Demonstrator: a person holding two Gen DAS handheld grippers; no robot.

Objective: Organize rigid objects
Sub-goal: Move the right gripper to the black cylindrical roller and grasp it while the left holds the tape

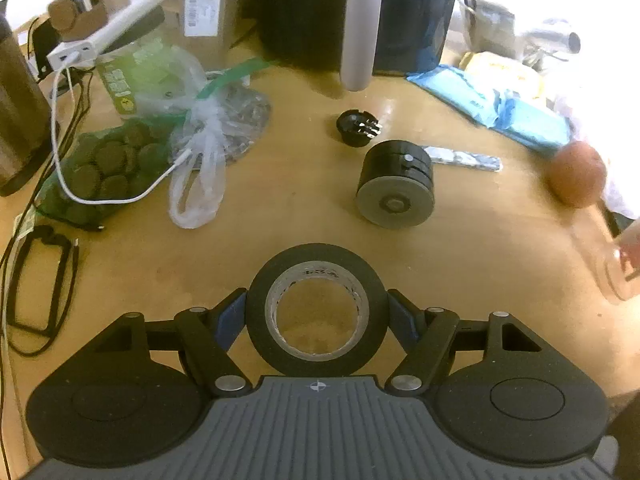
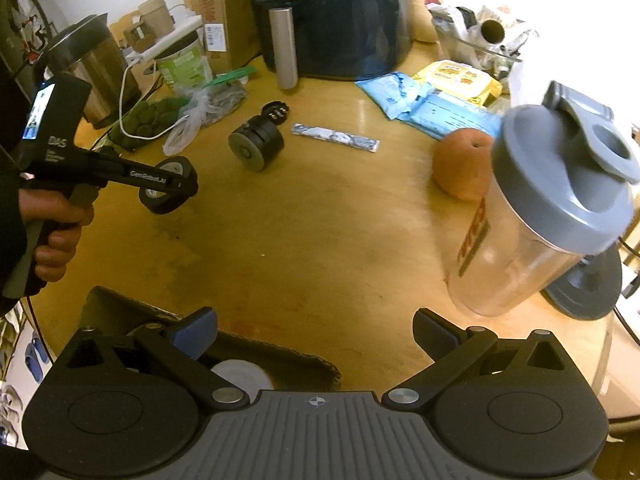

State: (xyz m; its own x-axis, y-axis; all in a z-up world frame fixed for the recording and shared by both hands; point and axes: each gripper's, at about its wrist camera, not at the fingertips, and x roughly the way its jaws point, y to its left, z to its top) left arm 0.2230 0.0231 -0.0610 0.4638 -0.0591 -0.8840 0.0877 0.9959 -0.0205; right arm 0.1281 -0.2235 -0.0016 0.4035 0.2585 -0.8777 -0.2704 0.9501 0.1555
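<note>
My left gripper [image 1: 316,310] is shut on a black tape roll [image 1: 256,320], held above the wooden table [image 1: 280,216]; both also show at the left of the right wrist view, gripper [image 2: 176,184] and roll [image 2: 170,206]. A black cylinder with a grey face [image 1: 394,188] lies on its side beyond it, also in the right wrist view [image 2: 256,146]. A small black plug part [image 1: 358,127] sits behind that. My right gripper [image 2: 316,332] is open and empty over the table's near edge. A clear shaker bottle with a grey lid [image 2: 548,208] stands tilted-looking at the right.
A dark air fryer [image 2: 340,16] with a silver handle [image 1: 360,28] stands at the back. Bags, cables and a kettle [image 2: 92,64] crowd the left. Blue packets [image 2: 424,100], a foil stick [image 2: 336,138] and an orange fruit [image 2: 460,168] lie right. A dark fabric bin [image 2: 240,356] sits below my right gripper.
</note>
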